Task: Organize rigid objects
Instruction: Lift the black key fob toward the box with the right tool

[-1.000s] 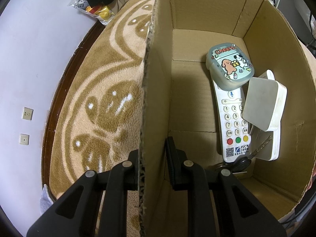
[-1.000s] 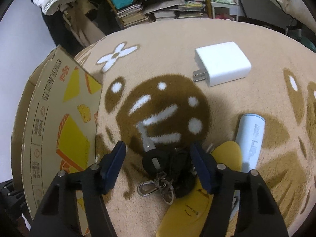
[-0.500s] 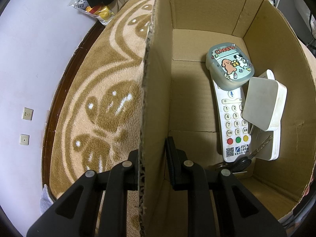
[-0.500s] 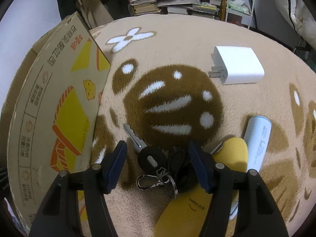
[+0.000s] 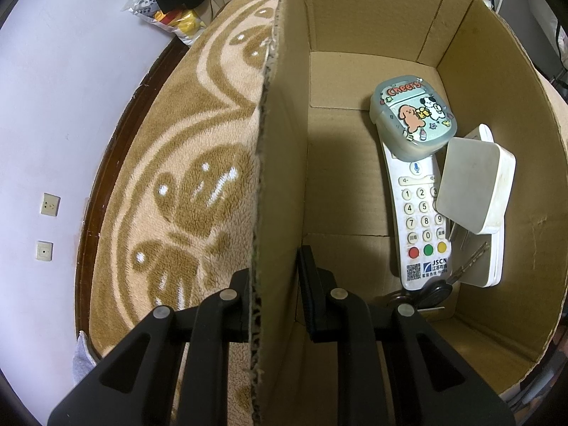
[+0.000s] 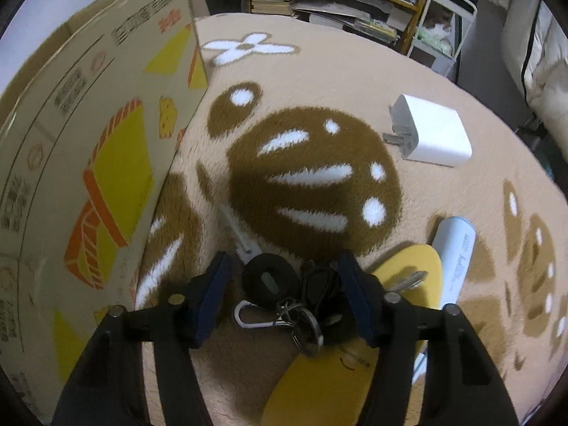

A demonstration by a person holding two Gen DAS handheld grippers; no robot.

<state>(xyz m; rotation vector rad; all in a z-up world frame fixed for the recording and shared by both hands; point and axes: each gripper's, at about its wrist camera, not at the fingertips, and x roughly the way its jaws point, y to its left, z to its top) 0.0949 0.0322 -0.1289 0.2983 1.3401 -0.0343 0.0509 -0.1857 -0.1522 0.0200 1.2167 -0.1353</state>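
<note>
My left gripper (image 5: 273, 280) is shut on the near wall of the open cardboard box (image 5: 284, 124), one finger outside and one inside. In the box lie a white remote (image 5: 419, 220), a teal cartoon case (image 5: 411, 117), a white adapter (image 5: 475, 184) and a dark key (image 5: 436, 291). In the right wrist view my right gripper (image 6: 287, 284) points down over a bunch of keys (image 6: 269, 280) with a black key head, rings and a carabiner on the rug. Its jaws are closing with the bunch between the blue pads (image 6: 213, 294). A small gap shows on the left side.
The box's printed outer side (image 6: 106, 142) stands just left of the keys. A white charger (image 6: 433, 135), a pale blue cylinder (image 6: 458, 248) and a yellow flat object (image 6: 337, 365) lie on the brown patterned rug (image 6: 319, 71). Shelves of books stand behind.
My right gripper has rolled and shifted towards the box, and its jaws have narrowed around the keys. The left gripper and the box contents have not moved.
</note>
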